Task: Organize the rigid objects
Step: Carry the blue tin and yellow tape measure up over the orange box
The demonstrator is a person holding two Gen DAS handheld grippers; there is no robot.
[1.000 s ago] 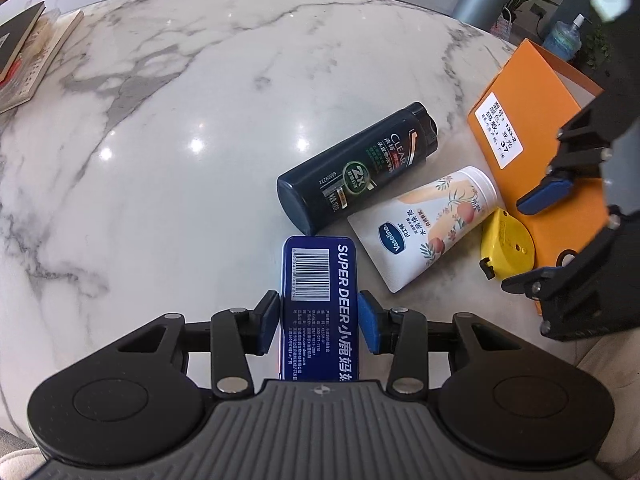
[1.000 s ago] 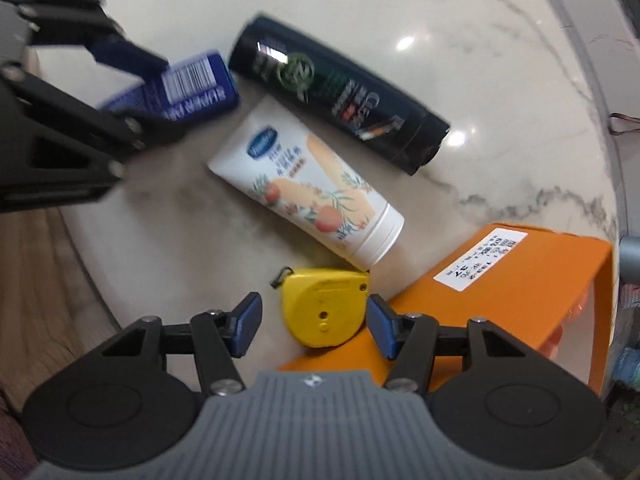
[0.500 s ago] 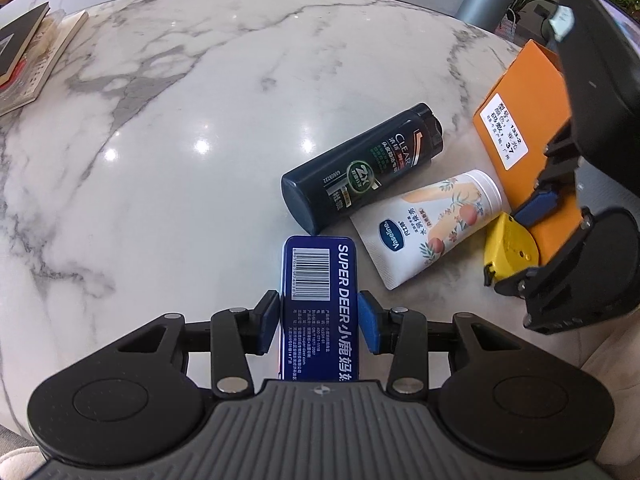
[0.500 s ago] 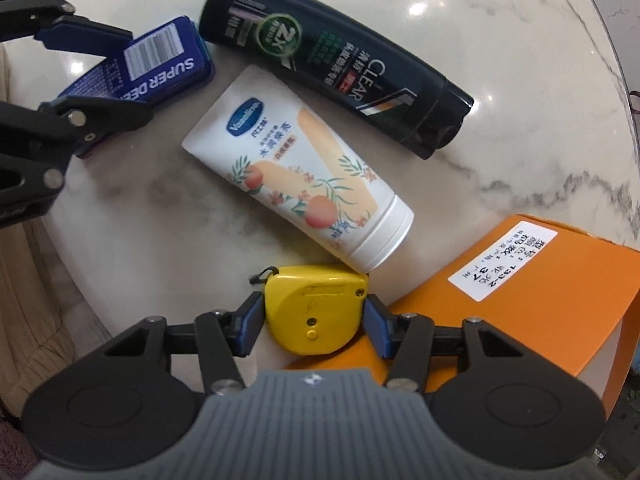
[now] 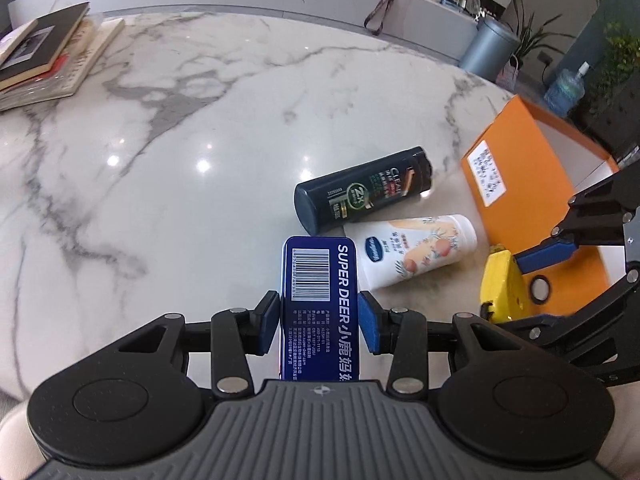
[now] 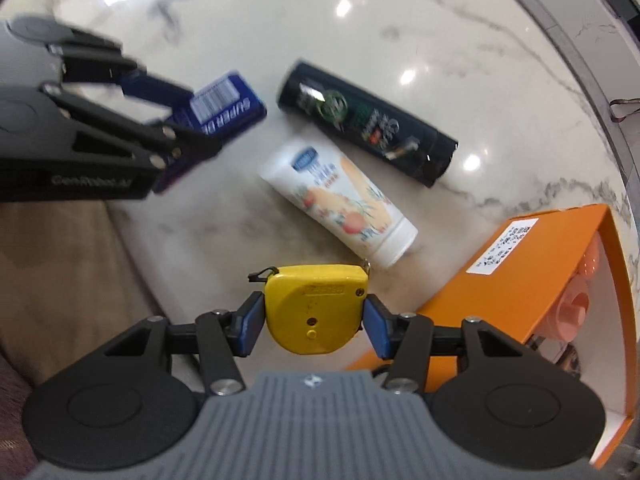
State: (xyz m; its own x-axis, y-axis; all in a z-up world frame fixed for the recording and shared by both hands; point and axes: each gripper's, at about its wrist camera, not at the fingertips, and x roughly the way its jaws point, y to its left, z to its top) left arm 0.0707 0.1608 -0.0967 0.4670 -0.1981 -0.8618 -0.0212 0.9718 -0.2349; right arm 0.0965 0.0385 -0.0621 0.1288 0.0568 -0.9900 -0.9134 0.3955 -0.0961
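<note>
Left wrist view, lower centre: my left gripper (image 5: 319, 320) clamps the blue tin (image 5: 320, 300) across its narrow width, both blue pads flat against its long sides, so the barcode face points up and the tin runs straight out along the fingers. I hold it this way, I judge, because the narrow width fits between the jaws and the flat sides give the pads a firm seat.

Right wrist view, lower centre: my right gripper (image 6: 313, 322) has just been closing and now pinches the yellow tape measure (image 6: 316, 308) between its pads, across the flat sides of the case.

Centre of both views: the dark shampoo bottle (image 5: 364, 195) and the white lotion tube (image 5: 416, 250) lie on their sides on the marble table (image 5: 160, 168), near each other, neither touched by a gripper.

Right edge of both views: the orange box (image 6: 520, 272) stands open, with pink things inside that I cannot make out. I take it as the likely destination, which would explain why the tape measure, nearest to it, is gripped by the hand on that side.

Upper left of the left view: a stack of books (image 5: 44, 56), well apart from the work.
</note>
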